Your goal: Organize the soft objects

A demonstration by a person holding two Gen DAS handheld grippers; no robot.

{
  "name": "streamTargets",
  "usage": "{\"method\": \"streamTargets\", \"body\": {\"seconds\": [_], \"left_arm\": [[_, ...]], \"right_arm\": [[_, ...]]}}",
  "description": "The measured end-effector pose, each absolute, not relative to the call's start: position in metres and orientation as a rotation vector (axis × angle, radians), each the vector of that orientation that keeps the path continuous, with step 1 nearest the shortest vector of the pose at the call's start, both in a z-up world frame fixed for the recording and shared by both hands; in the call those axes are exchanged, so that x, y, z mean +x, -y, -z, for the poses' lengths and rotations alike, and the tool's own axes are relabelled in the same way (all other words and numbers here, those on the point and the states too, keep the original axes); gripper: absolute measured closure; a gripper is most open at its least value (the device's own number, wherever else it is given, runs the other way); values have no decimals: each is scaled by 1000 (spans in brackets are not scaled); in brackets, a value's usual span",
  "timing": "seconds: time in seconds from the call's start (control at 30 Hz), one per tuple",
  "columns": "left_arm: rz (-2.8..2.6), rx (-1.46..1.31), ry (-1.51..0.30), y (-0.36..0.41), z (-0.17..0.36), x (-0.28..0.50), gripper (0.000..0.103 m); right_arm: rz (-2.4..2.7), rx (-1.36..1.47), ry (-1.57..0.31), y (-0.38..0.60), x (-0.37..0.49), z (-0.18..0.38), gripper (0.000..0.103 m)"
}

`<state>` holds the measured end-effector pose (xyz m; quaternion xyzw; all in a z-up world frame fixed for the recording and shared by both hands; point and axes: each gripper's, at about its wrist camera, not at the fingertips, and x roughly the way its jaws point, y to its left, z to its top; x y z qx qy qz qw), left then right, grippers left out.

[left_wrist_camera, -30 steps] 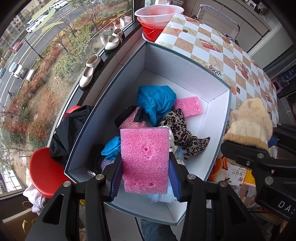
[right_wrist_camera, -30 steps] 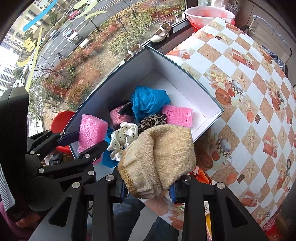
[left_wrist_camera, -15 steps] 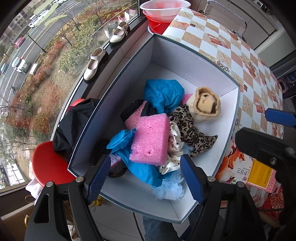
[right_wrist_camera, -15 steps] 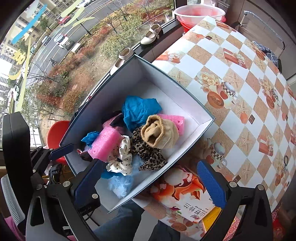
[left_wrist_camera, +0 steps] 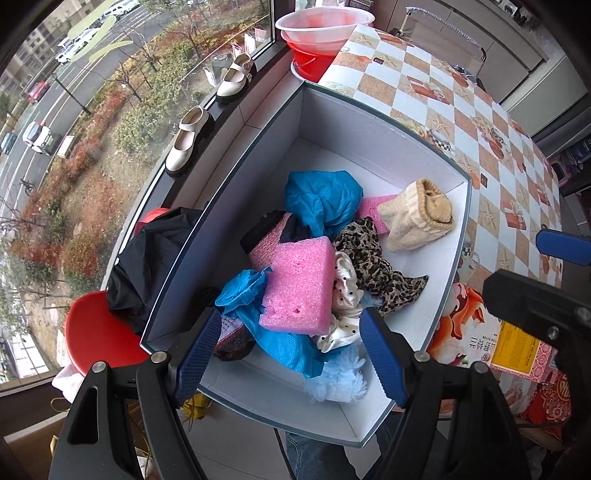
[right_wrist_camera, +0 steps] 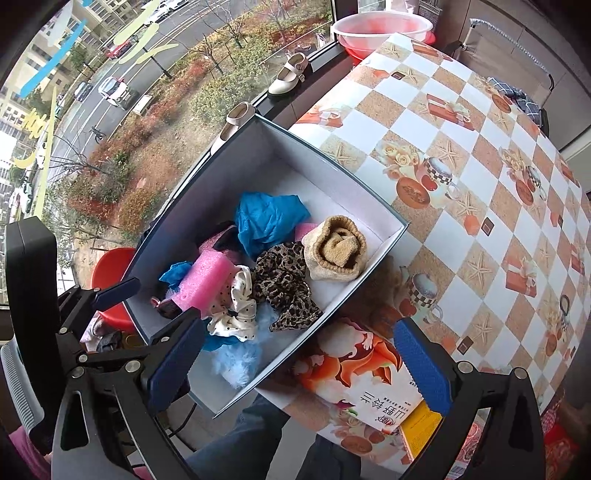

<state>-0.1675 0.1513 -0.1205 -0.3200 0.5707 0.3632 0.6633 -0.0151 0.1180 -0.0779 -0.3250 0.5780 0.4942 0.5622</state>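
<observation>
A white-lined box (left_wrist_camera: 369, 140) (right_wrist_camera: 332, 166) holds a pile of soft things: a pink sponge (left_wrist_camera: 299, 284) (right_wrist_camera: 207, 280), a beige knitted sock roll (left_wrist_camera: 417, 218) (right_wrist_camera: 336, 254), blue cloth (left_wrist_camera: 321, 199) (right_wrist_camera: 266, 218), a leopard-print cloth (left_wrist_camera: 376, 266) (right_wrist_camera: 284, 284) and a white dotted scrunchie (left_wrist_camera: 343, 295) (right_wrist_camera: 236, 306). My left gripper (left_wrist_camera: 291, 362) is open and empty above the box's near end. My right gripper (right_wrist_camera: 295, 365) is open and empty over the box's near right corner.
The box stands at the edge of a checkered table (right_wrist_camera: 480, 166). A printed paper bag (right_wrist_camera: 369, 376) lies beside the box. A red and clear basin (left_wrist_camera: 321, 33) stands at the far end. Shoes (left_wrist_camera: 188, 140) sit on the window ledge. A red stool (left_wrist_camera: 96, 332) with black cloth stands left.
Both grippers opened. The pink sponge dropped from the left gripper and the beige sock roll from the right gripper into the box. Both grippers drew back.
</observation>
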Motion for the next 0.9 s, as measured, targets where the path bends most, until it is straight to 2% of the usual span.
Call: {"method": "streamTargets", "body": {"seconds": [0.9], "left_arm": [[-825,-733,-1271,-142,119,-187,23]], "right_arm": [[-1154,-784,-1339,-118,-34,70,0]]}}
